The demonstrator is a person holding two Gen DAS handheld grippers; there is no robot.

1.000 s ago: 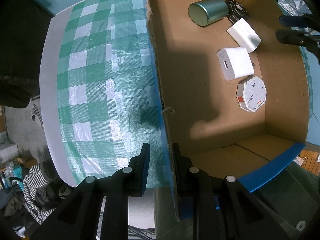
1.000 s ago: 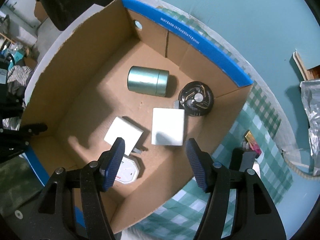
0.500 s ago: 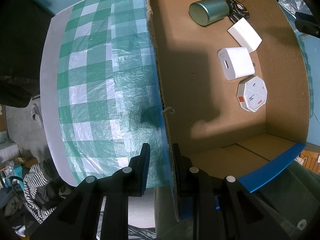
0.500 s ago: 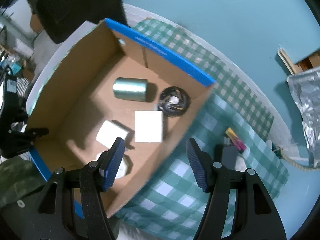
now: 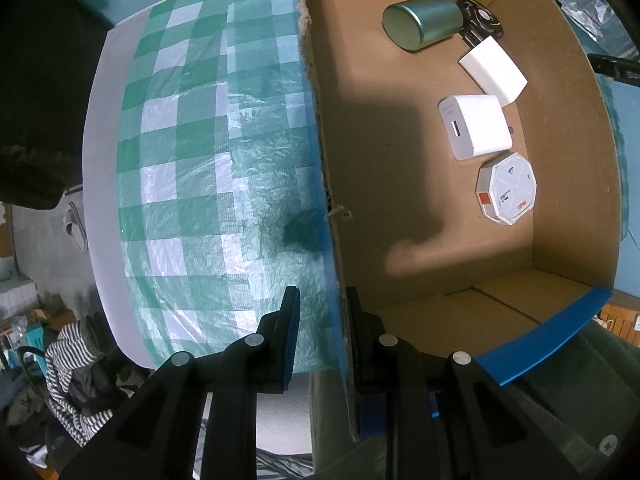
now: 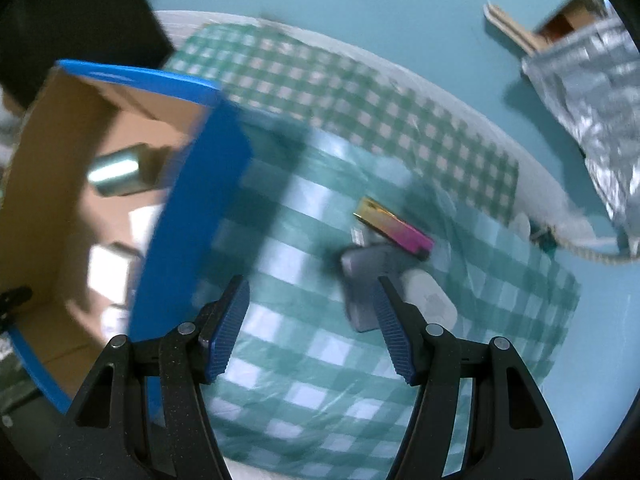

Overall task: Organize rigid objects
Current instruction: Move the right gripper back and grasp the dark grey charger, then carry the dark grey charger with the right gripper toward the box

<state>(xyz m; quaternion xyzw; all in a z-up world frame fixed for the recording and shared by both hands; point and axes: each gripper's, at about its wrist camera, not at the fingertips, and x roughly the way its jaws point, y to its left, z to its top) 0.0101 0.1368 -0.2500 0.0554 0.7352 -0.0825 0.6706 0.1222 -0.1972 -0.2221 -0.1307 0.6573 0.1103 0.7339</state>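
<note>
My left gripper (image 5: 322,320) is shut on the left wall of an open cardboard box (image 5: 320,128) with blue edges. Inside lie a green tin (image 5: 424,22), a black round part (image 5: 480,20), a white block (image 5: 494,70), a white charger (image 5: 474,126) and an octagonal white box (image 5: 508,188). My right gripper (image 6: 312,292) hangs open and empty over the checked cloth, outside the box's blue wall (image 6: 192,208). Ahead of its right finger lie a grey flat object (image 6: 366,284), a gold-and-pink bar (image 6: 394,228) and a white oval piece (image 6: 430,300). The right wrist view is blurred.
A green-and-white checked cloth (image 5: 200,160) covers the round table on both sides of the box. A crinkled silver bag (image 6: 592,92) and a rope (image 6: 588,252) lie past the table's far right edge. Striped fabric (image 5: 76,360) sits on the floor at the left.
My right gripper has swung from above the box's inside to the right, out over the cloth near the loose items, and rolled a little. The left gripper and the box have stayed put.
</note>
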